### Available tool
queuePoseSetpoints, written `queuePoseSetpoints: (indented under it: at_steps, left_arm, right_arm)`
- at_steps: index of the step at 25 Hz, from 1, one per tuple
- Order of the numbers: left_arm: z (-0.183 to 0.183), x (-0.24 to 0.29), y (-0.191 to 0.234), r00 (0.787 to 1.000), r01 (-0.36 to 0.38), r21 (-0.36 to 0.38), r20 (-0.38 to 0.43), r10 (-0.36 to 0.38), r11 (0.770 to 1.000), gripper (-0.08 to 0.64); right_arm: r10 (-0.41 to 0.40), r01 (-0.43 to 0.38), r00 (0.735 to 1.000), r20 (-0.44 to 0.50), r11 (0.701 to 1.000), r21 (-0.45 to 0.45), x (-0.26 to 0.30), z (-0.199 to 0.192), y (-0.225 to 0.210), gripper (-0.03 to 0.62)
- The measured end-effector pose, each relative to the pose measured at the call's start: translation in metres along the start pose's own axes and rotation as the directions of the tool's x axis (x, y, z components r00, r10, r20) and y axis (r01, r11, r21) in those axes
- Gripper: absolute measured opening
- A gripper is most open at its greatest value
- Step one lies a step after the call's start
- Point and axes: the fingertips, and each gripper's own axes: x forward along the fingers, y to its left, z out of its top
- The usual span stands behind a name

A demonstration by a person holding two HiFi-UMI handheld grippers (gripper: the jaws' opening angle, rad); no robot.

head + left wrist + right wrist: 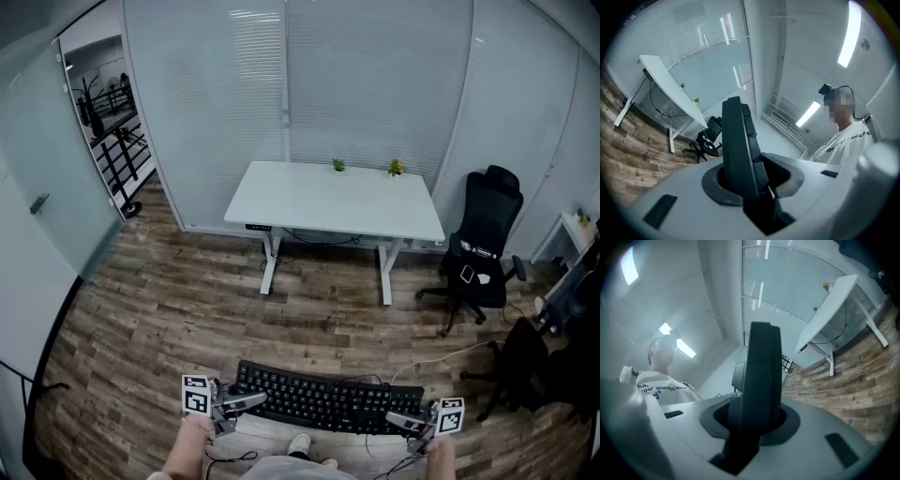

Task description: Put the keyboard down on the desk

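A black keyboard (328,398) hangs in the air above the wooden floor at the bottom of the head view, held level by its two short ends. My left gripper (246,401) is shut on its left end and my right gripper (405,421) is shut on its right end. In the left gripper view the keyboard (738,150) stands edge-on between the jaws of the left gripper (754,180). The right gripper view shows the keyboard (761,376) the same way, clamped in the right gripper (750,420). The white desk (319,197) stands well ahead, apart from the keyboard.
Two small potted plants (338,165) (397,168) sit at the desk's far edge. A black office chair (483,248) stands right of the desk, and another dark chair (525,366) is nearer on the right. A black rack (108,131) stands behind glass at the far left.
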Motion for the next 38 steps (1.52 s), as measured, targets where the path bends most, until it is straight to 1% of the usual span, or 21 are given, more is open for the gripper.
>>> queuePoseSetpoints:
  at_steps: [3,9,12,16,22,29,38]
  left_arm:
    - [0.000,-0.003,0.003,1.000,-0.003,-0.002,0.013,0.003,1.000,0.141]
    - [0.008,-0.015,0.015,1.000,-0.007,-0.011,0.030,0.007,1.000,0.141]
    - [0.015,-0.015,0.025,1.000,-0.013,-0.006,0.018,0.013,1.000,0.141]
    - [0.021,-0.018,0.028,1.000,-0.010,-0.003,0.012,0.010,1.000,0.141]
    - [0.033,-0.015,0.050,1.000,-0.016,-0.018,0.020,0.017,1.000,0.141]
    - [0.060,0.008,0.086,0.999,-0.026,-0.017,0.021,0.026,1.000,0.141]
    - [0.120,0.074,0.138,0.999,-0.029,-0.010,0.020,0.030,1.000,0.141]
  right_arm:
    - [-0.007,0.007,1.000,-0.004,1.000,-0.021,0.000,0.003,-0.005,0.117]
    - [-0.006,0.006,1.000,-0.016,1.000,-0.022,0.019,0.009,-0.010,0.123]
    - [-0.012,0.012,1.000,-0.004,1.000,-0.026,0.024,0.011,-0.018,0.124]
    - [-0.010,0.010,1.000,-0.002,1.000,-0.020,0.028,0.011,-0.025,0.124]
    - [-0.013,0.013,1.000,-0.010,1.000,-0.017,0.037,0.029,-0.044,0.124]
    - [-0.007,0.007,1.000,-0.010,1.000,-0.008,0.041,0.068,-0.078,0.124]
    - [0.003,-0.003,1.000,-0.008,1.000,-0.009,0.031,0.157,-0.129,0.124]
